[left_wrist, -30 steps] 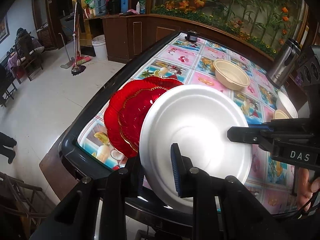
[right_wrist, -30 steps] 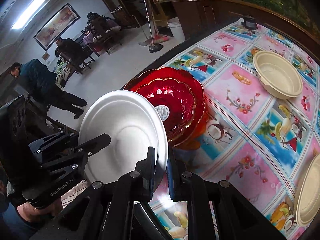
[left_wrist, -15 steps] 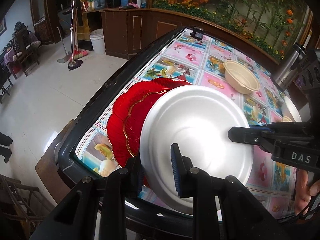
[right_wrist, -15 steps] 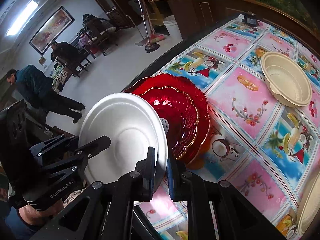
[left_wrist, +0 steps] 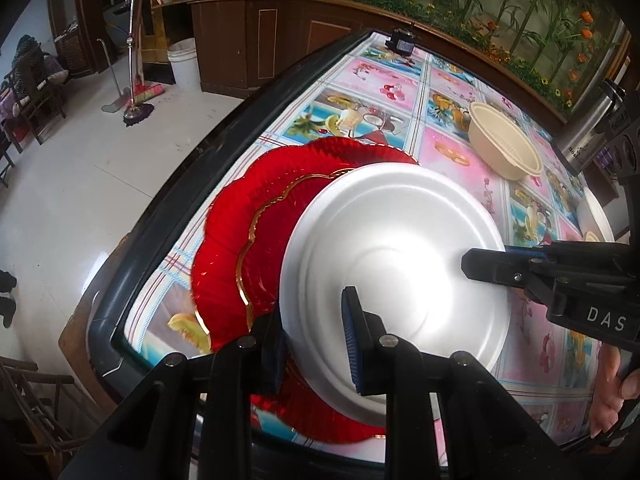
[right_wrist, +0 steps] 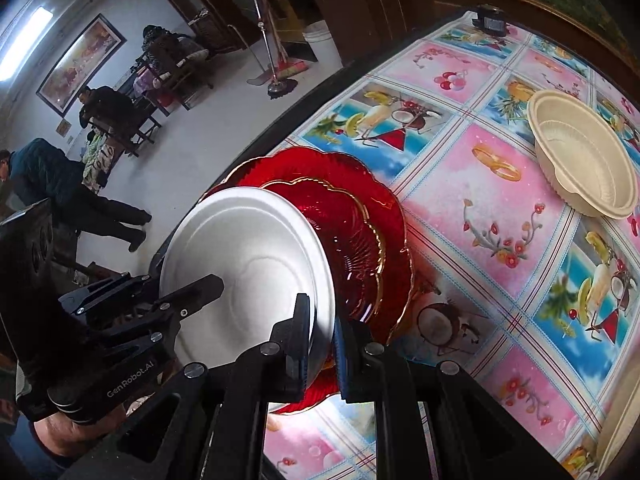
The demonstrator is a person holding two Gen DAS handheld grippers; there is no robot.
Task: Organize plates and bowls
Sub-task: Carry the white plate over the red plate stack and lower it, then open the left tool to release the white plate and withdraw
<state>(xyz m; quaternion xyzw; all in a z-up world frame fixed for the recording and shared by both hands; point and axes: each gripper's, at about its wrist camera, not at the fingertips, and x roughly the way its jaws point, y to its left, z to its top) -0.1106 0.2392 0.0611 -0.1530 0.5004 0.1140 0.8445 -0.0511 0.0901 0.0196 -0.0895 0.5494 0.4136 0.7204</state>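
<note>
A white foam plate point(left_wrist: 392, 264) hangs tilted just above two stacked red glass plates with gold rims: a large one point(left_wrist: 224, 240) and a smaller one point(left_wrist: 268, 248) on top of it. My left gripper point(left_wrist: 314, 344) is shut on the plate's near rim. My right gripper point(right_wrist: 322, 340) is shut on the opposite rim of the same white plate point(right_wrist: 248, 268). In the right wrist view the plate covers the left part of the red stack point(right_wrist: 384, 216). The red plates lie near the table's corner.
A cream bowl point(left_wrist: 504, 148) sits farther back on the fruit-print tablecloth, with a steel flask point(left_wrist: 588, 132) behind it. Another cream dish point(right_wrist: 620, 420) lies at the right edge. The table's black rim point(left_wrist: 180, 184) runs along the left. People point(right_wrist: 60, 184) stand across the room.
Both grippers have carried the white plate down and toward the red stack. It now overlaps more of the red plates and sits closer to them.
</note>
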